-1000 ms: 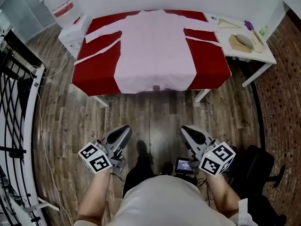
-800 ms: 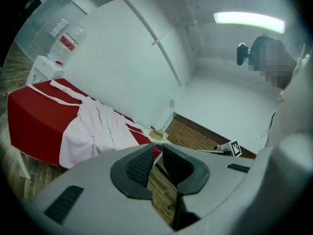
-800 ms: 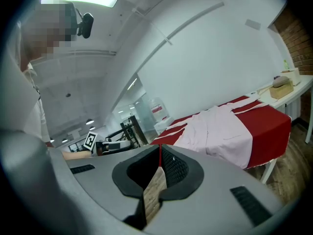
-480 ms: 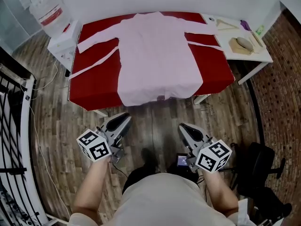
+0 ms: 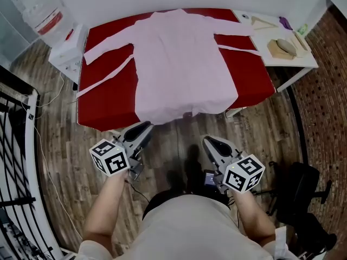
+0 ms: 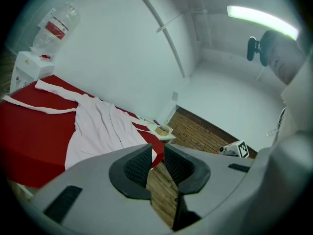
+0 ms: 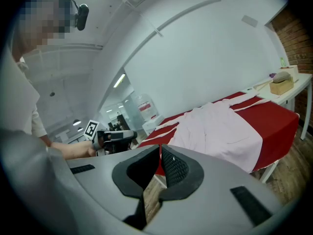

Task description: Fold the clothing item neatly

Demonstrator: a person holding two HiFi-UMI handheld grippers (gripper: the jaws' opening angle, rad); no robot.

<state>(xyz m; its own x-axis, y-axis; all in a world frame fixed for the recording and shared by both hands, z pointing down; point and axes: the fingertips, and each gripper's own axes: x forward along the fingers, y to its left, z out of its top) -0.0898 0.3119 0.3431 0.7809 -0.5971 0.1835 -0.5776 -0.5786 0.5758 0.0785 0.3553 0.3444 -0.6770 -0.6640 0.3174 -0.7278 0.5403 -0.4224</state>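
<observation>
A pink robe (image 5: 181,64) lies spread flat on the table (image 5: 105,99), which is covered in red cloth. Its collar is toward the far wall and its hem reaches the near edge, hanging slightly over it. Both sleeves stretch out sideways. Two loose pink ties (image 5: 103,79) (narrow strips of the same cloth) lie on the red cover, one below each sleeve.

The person stands on the wooden floor (image 5: 59,145) just short of the table's near edge. They hold a gripper in each hand, both pointing toward the table. The left gripper (image 5: 143,127) is near the left corner of the hem without touching it. Its fingers have just been opening and now stand a little apart with nothing between them. The right gripper (image 5: 209,141) hovers over the floor, further from the hem, its fingers clenched together on nothing.

A white side table (image 5: 303,63) stands against the right end of the red one. It carries a tan lump on a board, perhaps an iron, though it is too small to tell. At the left end stands a water dispenser (image 5: 66,52) with its bottle (image 5: 40,14) on top. A black railing (image 5: 13,140) runs along the left edge, and a black chair (image 5: 301,191) sits at the lower right.
</observation>
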